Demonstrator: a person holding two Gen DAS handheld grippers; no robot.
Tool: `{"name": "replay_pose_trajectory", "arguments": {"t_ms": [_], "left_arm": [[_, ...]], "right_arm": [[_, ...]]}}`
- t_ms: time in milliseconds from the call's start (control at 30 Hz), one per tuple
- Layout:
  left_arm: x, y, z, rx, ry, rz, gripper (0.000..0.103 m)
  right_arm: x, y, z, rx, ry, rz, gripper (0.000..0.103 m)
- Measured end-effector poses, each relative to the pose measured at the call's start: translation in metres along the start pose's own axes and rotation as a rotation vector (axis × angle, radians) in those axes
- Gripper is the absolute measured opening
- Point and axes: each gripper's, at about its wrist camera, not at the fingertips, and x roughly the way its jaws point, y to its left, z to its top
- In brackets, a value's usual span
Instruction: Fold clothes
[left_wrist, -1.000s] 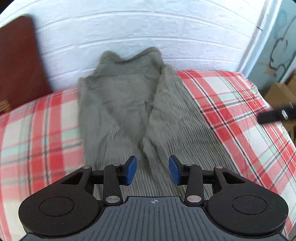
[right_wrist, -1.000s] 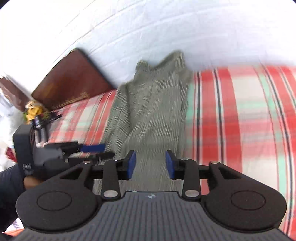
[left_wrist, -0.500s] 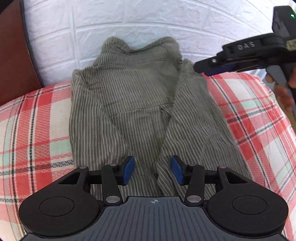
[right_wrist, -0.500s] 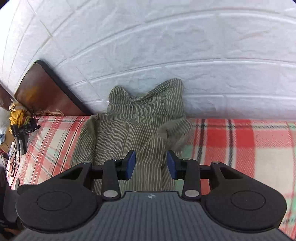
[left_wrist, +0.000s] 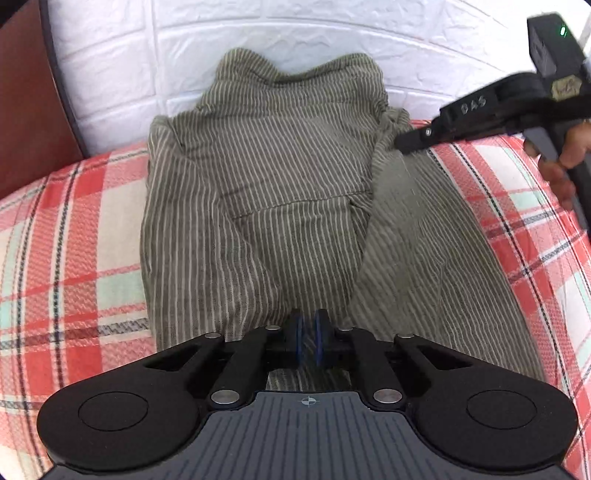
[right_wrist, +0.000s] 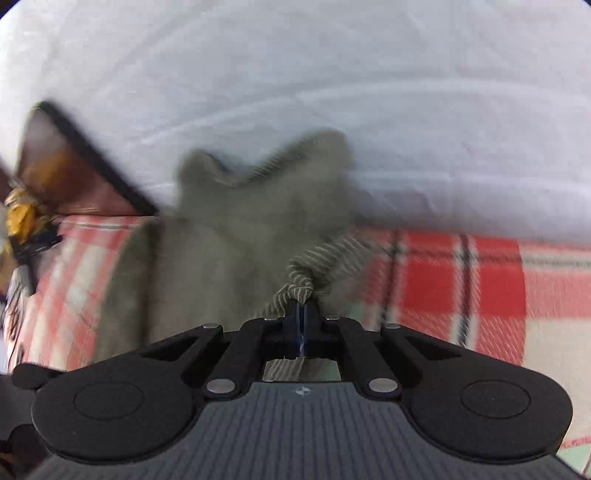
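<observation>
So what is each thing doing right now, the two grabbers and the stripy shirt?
Left gripper: shut on the near part of the striped shirt.
Right gripper: shut on a bunched fold at the shirt's right edge.
Striped shirt: lying rumpled on the plaid sheet, far end propped up against the white brick wall, not yet folded.

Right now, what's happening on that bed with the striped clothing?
A person is folding a grey-green striped garment spread on a red plaid bedcover against a white brick wall. The left gripper is shut on the garment's near end. The right gripper is shut on a bunched piece of the far right edge, near the wall. No fold is laid yet.
</observation>
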Motion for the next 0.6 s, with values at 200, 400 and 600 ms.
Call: {"name": "replay_pose_trajectory", "arguments": {"t_ms": [200, 400, 600], "left_arm": [[-0.007, 0.002, 0.005, -0.026, -0.016, -0.016, 0.03], [-0.048, 0.002, 0.014, -0.034, -0.097, -0.074, 0.037], [-0.024, -0.033, 0.01, 0.062, -0.036, -0.168, 0.037]], "right_arm": [[-0.028, 0.0, -0.002, 0.013, -0.087, 0.014, 0.007], [-0.057, 0.004, -0.003, 0.006, -0.166, 0.047, 0.029], [-0.03, 0.02, 0.001, -0.061, -0.056, 0.11, 0.016]]}}
